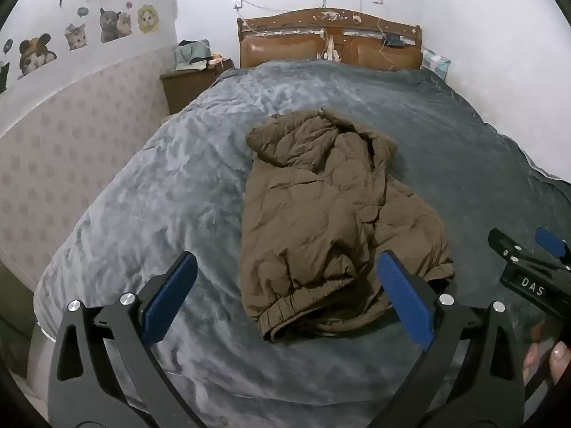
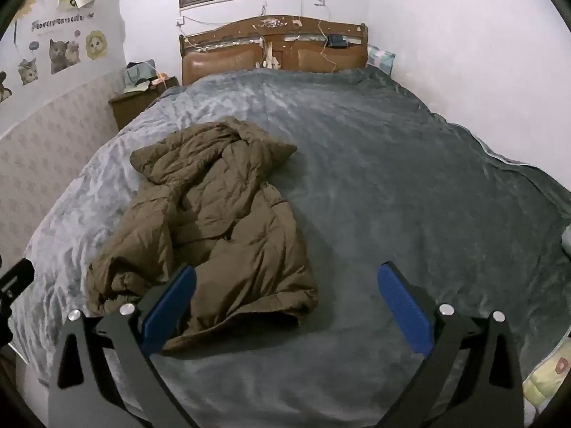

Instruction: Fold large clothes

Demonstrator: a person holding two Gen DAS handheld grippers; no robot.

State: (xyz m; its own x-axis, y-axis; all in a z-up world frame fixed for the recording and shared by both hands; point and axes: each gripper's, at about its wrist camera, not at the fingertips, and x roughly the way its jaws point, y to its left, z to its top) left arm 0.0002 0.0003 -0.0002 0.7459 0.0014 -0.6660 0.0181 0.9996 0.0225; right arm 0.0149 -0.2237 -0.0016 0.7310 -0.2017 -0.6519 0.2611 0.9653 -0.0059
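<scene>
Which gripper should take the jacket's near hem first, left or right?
Left, probably. The left gripper has the brown jacket hem between its open jaws; the right gripper frames mostly grey blanket, jacket off to its left.

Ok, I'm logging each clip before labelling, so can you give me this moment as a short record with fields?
setting: bedroom, bed with grey blanket and wooden headboard
garment: brown padded jacket, crumpled, lying on the blanket, not yet folded
left gripper: open, above the blanket near the jacket's hem, holding nothing
right gripper: open, to the right of the jacket's lower edge, holding nothing
contact with garment: none visible
other: nightstand with clutter left of the bed; cat stickers on the wall
</scene>
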